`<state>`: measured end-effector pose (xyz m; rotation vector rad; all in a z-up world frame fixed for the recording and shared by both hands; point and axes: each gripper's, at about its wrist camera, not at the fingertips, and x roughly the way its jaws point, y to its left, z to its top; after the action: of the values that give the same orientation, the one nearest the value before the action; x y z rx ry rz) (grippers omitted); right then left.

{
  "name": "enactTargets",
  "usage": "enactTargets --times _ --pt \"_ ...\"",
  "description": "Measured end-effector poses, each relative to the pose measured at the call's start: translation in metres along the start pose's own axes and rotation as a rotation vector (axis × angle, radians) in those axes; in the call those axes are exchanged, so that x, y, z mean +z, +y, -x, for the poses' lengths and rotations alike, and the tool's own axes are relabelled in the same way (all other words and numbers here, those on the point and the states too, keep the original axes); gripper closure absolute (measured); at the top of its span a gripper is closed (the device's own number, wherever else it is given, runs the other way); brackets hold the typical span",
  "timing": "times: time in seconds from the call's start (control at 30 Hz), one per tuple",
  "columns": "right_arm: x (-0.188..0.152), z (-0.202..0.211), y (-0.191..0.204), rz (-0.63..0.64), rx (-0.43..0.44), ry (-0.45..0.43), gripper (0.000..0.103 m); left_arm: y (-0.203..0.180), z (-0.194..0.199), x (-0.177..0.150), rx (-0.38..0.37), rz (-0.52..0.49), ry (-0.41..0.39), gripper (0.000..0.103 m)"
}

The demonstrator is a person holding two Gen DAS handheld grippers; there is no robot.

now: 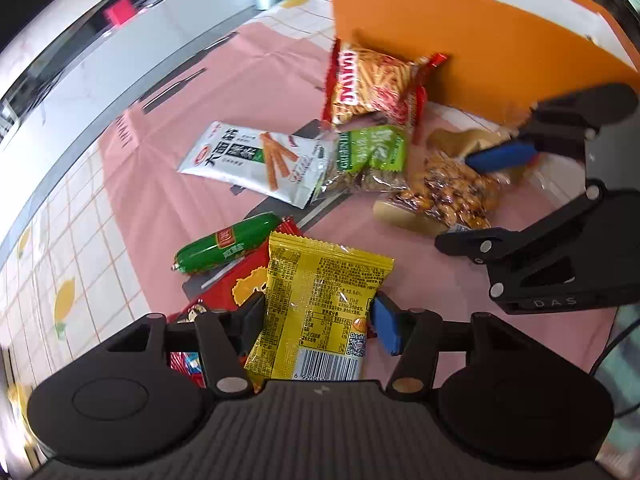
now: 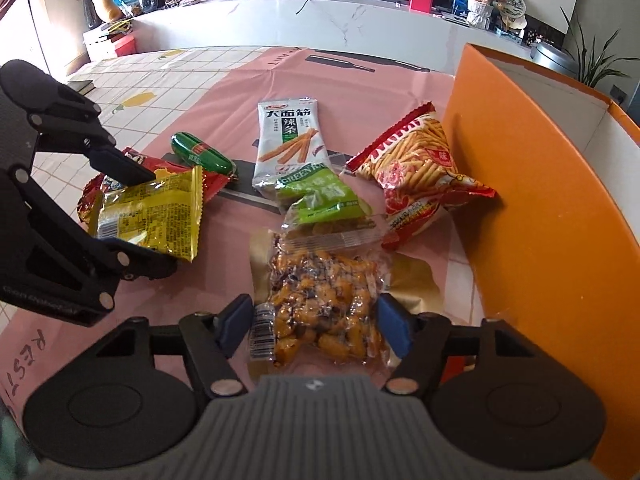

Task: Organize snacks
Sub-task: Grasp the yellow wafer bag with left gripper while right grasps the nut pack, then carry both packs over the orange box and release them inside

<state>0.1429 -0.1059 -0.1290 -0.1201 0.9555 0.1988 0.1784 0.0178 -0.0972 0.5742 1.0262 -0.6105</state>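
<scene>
Two pickups are in hand: the left gripper (image 1: 320, 320) is clamped on the yellow packet (image 1: 320, 304), the right gripper (image 2: 316, 326) on the clear nut bag (image 2: 324, 300) beside the orange box (image 2: 540, 184). Next, each needs lifting over the box's wall.

Snack packs scattered on pink cloth beside orange box (image 2: 540, 184).
Yellow packet (image 1: 320, 304) face-down, barcode showing, atop red packet (image 1: 236, 284); green sausage (image 1: 228, 242) just beside. White strip pack (image 2: 288, 140) flat, green pack (image 2: 324, 200) overlapping it, clear nut bag (image 2: 324, 300) nearest, red fries bag (image 2: 416, 176) against box wall.
</scene>
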Motion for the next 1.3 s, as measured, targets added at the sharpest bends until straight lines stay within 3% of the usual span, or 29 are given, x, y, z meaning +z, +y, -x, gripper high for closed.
enactTargets --times 0.33,0.37,0.6,0.93,1.1,1.3 --pt "-0.004 0.02 -0.006 -0.04 0.039 0.0 0.049 -0.004 0.036 -0.002 0.013 0.263 -0.085 0.041" --pt "-0.004 0.024 -0.007 -0.047 0.051 -0.004 0.055 -0.005 0.04 -0.002 0.016 0.285 -0.087 0.041" --pt "-0.009 0.057 -0.011 -0.071 0.106 -0.045 0.054 -0.014 0.062 -0.007 -0.004 0.478 -0.104 0.041" --pt "-0.008 0.127 -0.026 -0.044 0.121 -0.151 0.054 -0.037 0.105 0.0 -0.014 0.516 -0.195 0.041" --pt "0.01 0.164 -0.046 0.055 0.044 -0.208 0.054 -0.05 0.125 0.032 -0.045 0.481 -0.275 0.041" --pt "0.032 0.18 -0.095 0.084 -0.023 -0.171 0.054 -0.075 0.125 0.083 -0.111 0.369 -0.324 0.041"
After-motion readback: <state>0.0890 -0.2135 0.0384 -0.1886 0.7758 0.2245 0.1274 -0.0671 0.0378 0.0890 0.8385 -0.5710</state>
